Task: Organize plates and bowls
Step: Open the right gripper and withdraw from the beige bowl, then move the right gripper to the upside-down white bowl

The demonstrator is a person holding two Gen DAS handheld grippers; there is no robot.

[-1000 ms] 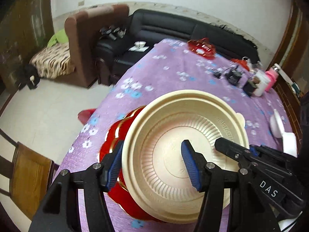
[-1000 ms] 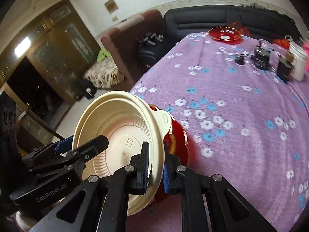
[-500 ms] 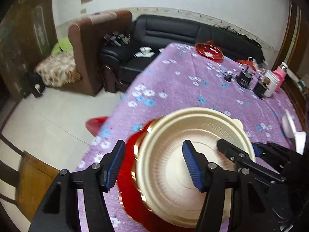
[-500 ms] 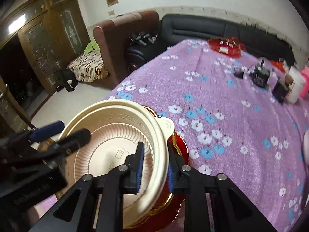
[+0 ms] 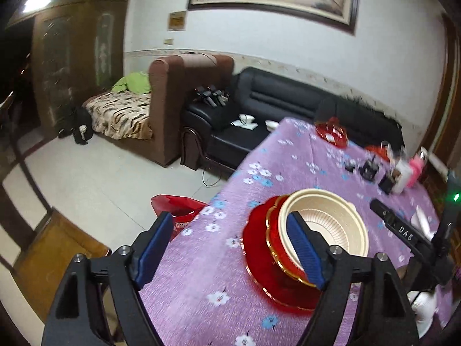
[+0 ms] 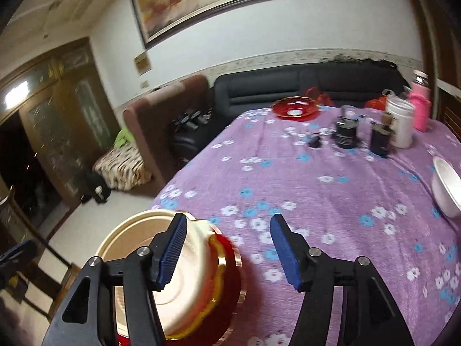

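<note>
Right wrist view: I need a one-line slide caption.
Open right gripper beside the cream ribbed plastic bowl nested in the red gold-rimmed bowls on the purple floral tablecloth.

Bare tablecloth ahead; jars seemingly crowd its far edge.

bowl: cream plastic, ribbed, matt
plates: red, glossy, gilt rims
tablecloth: purple cloth, nubby, flower print
pads: blue, ridged
sofa: black, shiny leather-like

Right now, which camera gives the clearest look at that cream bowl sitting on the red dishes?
The left wrist view: the cream bowl shows sharp, ribbed inside. In the right wrist view it is blurred and cut by a finger.
</note>
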